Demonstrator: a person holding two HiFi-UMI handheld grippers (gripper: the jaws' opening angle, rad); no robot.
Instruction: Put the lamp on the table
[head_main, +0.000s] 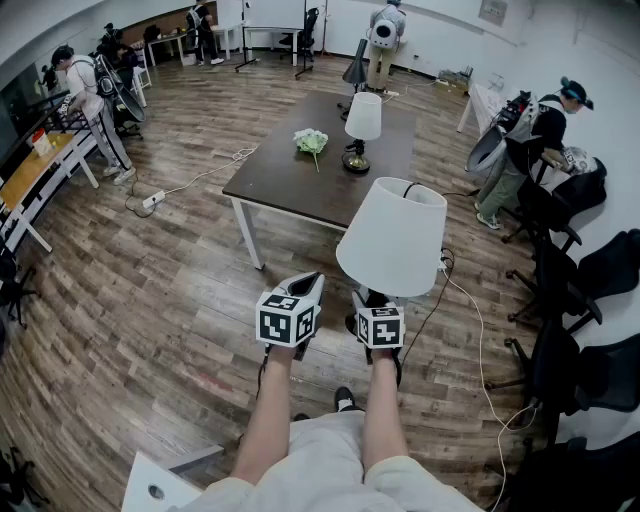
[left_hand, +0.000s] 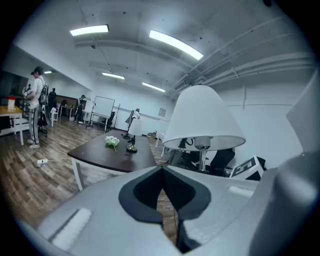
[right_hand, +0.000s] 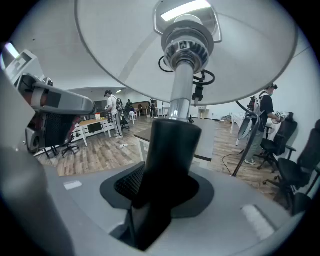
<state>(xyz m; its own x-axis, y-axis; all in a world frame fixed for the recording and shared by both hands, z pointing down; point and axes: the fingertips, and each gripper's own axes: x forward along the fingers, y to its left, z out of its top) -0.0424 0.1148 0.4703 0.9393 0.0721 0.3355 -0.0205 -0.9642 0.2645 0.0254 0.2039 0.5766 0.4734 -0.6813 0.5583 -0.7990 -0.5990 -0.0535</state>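
My right gripper (head_main: 375, 298) is shut on the black stem (right_hand: 172, 150) of a lamp with a white shade (head_main: 392, 240), and holds it upright in the air short of the near end of the dark brown table (head_main: 290, 182). In the right gripper view the shade (right_hand: 125, 50) fills the top, with the table (right_hand: 206, 142) behind the stem. My left gripper (head_main: 306, 284) hangs beside it to the left, shut with nothing in it. The left gripper view has the held lamp (left_hand: 202, 117) to the right and the table (left_hand: 107, 156) ahead.
A second small lamp (head_main: 361, 128) and a bunch of white flowers (head_main: 311, 141) stand on the table's far half. Black office chairs (head_main: 575, 290) line the right side. A white cable (head_main: 478, 340) runs over the wooden floor. People stand at the left, right and back.
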